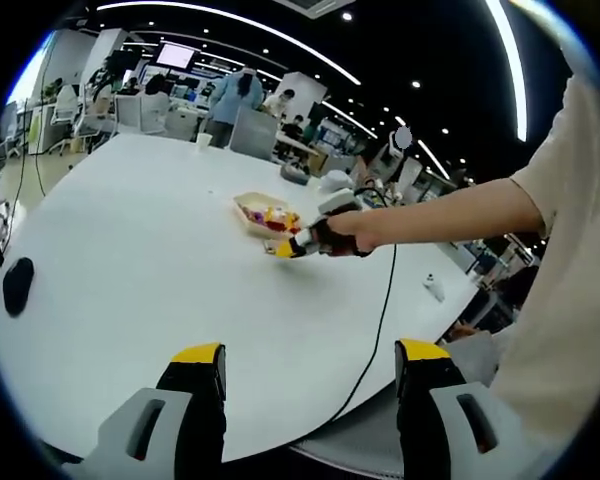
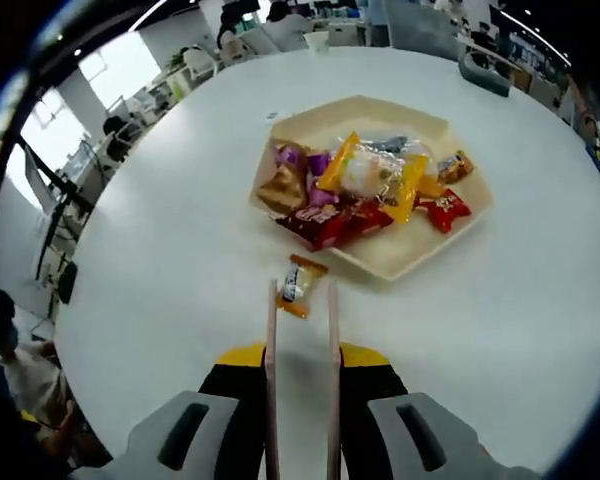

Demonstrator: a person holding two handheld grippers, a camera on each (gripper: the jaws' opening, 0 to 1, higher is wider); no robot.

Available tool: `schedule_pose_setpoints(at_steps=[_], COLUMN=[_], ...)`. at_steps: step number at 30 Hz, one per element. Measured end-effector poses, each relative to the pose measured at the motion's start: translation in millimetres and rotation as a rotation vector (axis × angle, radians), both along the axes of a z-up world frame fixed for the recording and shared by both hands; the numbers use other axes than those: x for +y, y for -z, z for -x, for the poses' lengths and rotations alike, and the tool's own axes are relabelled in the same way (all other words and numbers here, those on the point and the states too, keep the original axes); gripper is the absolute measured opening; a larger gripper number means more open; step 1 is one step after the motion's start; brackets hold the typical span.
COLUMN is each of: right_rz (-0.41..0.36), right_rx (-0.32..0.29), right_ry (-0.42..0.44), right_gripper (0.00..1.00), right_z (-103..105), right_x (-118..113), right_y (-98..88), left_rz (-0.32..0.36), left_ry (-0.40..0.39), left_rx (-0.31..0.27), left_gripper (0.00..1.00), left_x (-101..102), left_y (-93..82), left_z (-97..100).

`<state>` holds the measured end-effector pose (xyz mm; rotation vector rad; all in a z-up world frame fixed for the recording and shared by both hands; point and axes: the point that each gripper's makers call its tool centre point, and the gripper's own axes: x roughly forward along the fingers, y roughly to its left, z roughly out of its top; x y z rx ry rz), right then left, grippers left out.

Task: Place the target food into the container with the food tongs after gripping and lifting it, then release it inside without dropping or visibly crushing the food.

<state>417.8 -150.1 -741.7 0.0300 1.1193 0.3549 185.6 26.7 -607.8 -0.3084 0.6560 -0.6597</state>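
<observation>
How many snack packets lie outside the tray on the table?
1: a small orange packet lies on the table, just before the tray, between the tong tips. The others are piled inside the tray.

- In my left gripper view the beige hexagonal tray (image 1: 252, 210) sits far off on the white round table (image 1: 130, 260); its wrapped snacks are too small to tell apart.
- The right gripper (image 1: 283, 248) there is partly covered by the person's hand (image 1: 342, 232), so I can't judge its jaws.
- In my right gripper view the pale tongs (image 2: 302, 296) run off the bottom edge.
- I can't tell whether their tips touch the small orange-and-white wrapped snack (image 2: 300, 284).
</observation>
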Motion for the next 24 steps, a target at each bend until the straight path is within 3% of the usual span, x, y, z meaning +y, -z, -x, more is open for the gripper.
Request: schedule_pose_setpoints(at_steps=[7,8,9,15,24], right_rz=[-0.014,0.024,0.105,0.089,0.150], right_rx=[0.018,0.008,-0.012,-0.011,-0.024], right_ry=[0.008,-0.030,-0.127,-0.123,-0.199], right_gripper=[0.25,0.25,0.25,0.24,0.23], right_z=[-8.5,-11.2,-11.4,-11.0,-12.4], right_x=[5.0,2.2,1.0,7.5,3.1], right_y=[8.6,11.0,12.2,13.0,13.4], left_rz=[0.002,0.001,0.001,-0.003,0.000], left_ry=[0.001,0.000,-0.001,-0.003,-0.003], left_rx=[0.006,0.007,0.008,0.016,0.017], left_gripper=[0.68,0.68,0.68,0.68,0.68], left_x=[-1.5,-1.3,-1.1,0.2,-0.1], left_y=[0.1,0.4,0.8,2.6,2.3], left_z=[0.7,1.1,1.3,2.5,2.0])
